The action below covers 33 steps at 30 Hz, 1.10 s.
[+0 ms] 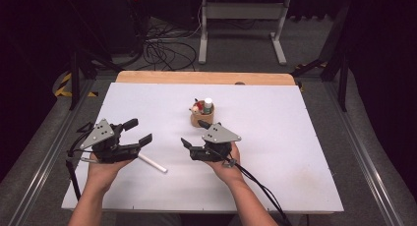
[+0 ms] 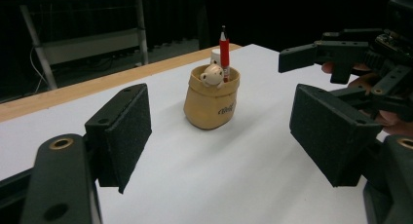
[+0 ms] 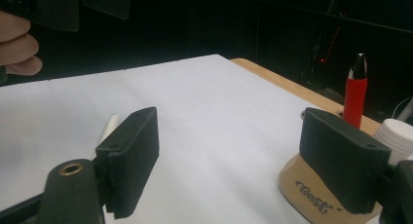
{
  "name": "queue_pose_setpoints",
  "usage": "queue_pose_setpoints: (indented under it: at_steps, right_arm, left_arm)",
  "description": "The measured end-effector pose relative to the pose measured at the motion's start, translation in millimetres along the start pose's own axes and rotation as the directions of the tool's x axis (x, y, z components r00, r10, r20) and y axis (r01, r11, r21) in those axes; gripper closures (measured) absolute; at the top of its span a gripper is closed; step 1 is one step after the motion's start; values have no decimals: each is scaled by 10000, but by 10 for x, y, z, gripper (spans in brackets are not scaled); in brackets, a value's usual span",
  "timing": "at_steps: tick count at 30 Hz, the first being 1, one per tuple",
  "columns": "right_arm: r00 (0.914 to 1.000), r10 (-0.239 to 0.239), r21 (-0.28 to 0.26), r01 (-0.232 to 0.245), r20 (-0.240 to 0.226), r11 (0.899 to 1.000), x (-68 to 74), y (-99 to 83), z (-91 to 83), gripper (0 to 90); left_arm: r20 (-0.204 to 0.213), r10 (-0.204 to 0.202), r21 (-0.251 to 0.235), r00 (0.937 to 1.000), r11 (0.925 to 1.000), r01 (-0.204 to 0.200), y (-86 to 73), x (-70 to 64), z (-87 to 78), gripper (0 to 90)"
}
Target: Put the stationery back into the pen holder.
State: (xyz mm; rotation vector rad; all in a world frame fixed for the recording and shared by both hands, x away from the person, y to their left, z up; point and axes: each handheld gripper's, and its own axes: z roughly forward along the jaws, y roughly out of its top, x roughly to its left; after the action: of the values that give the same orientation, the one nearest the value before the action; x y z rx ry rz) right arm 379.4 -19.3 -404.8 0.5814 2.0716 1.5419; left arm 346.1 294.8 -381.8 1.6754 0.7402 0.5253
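Note:
A tan pot (image 1: 202, 118) stands near the middle of the white table (image 1: 275, 137). It holds a red pen (image 2: 224, 53), a white-capped bottle (image 1: 208, 105) and a small pale figure (image 2: 212, 76). A white stick (image 1: 153, 164) lies flat on the table just right of my left gripper (image 1: 139, 130). That gripper is open and holds nothing; in the left gripper view the pot (image 2: 211, 102) stands well ahead between its jaws. My right gripper (image 1: 193, 133) is open and empty, just in front of the pot; its right jaw overlaps the pot (image 3: 311, 195) in the right gripper view.
A wooden strip (image 1: 206, 77) runs along the table's far edge. Beyond it are a white desk frame (image 1: 241, 24) and loose cables (image 1: 162, 51) on the floor. Metal rails (image 1: 366, 162) flank the table. The table's right half is bare.

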Motion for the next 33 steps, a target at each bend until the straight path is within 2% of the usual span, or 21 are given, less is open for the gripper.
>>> queue_pose_setpoints:
  at_steps: [22,33]
  right_arm:
    - [9996,-179,218,183,-216,9996,170,3,8,215]
    - [9975,-132,610,175,-694,9980,289,-25,90,215]
  left_arm:
    - [-57,-18,-261,10000,9997,17,88,116,58,229]
    - [-124,-49,-309,9999,9995,45,103,156,71,224]
